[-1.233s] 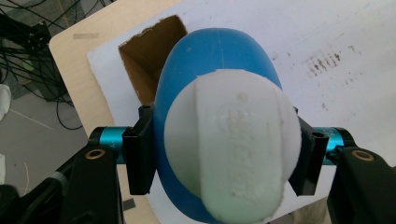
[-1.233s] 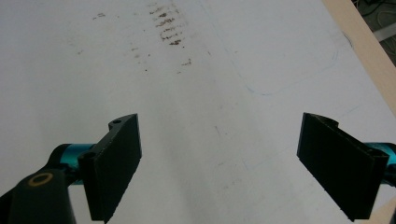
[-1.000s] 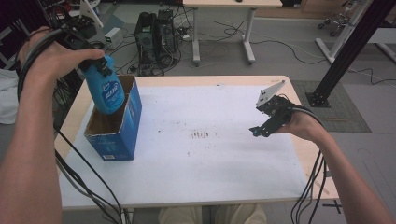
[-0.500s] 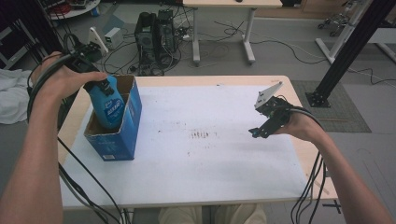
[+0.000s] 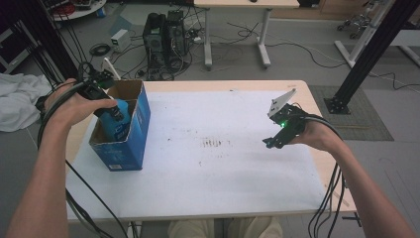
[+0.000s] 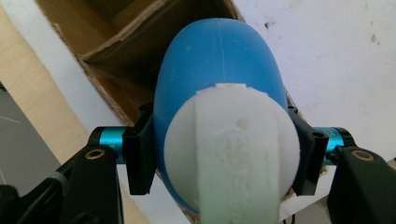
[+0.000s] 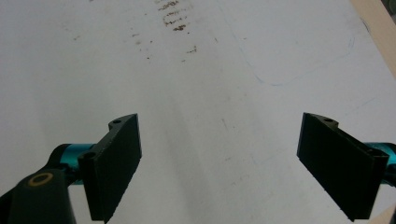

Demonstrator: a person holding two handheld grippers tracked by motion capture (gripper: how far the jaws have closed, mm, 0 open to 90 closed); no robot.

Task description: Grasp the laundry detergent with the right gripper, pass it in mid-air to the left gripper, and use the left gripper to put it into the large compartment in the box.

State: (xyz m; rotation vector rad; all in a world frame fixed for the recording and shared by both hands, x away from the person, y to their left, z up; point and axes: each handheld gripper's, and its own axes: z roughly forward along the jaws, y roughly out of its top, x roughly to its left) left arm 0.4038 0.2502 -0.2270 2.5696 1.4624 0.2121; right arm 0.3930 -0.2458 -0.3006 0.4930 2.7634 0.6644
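A blue bottle (image 5: 115, 127) with a white cap (image 6: 233, 144) hangs partly inside an open blue cardboard box (image 5: 132, 144) at the table's left side. My left gripper (image 5: 112, 112) is shut on the bottle just below the cap. In the left gripper view both black pads (image 6: 140, 154) press its blue sides, and the box's brown inside (image 6: 116, 37) lies beyond it. My right gripper (image 5: 271, 142) hovers over the right part of the white table sheet (image 7: 210, 70). Its jaws stand wide apart in the right gripper view with nothing between them.
Brown stains (image 5: 213, 144) mark the sheet's middle. Bare wood edge (image 5: 327, 124) runs along the table's right side. Beyond the table, computer towers (image 5: 166, 34) and cables sit on the floor. A white cloth (image 5: 17, 99) lies at left; a black post (image 5: 366, 49) at right.
The left hand has lowered the bottle from above the box's rim down into the box. The right hand has stayed where it was.
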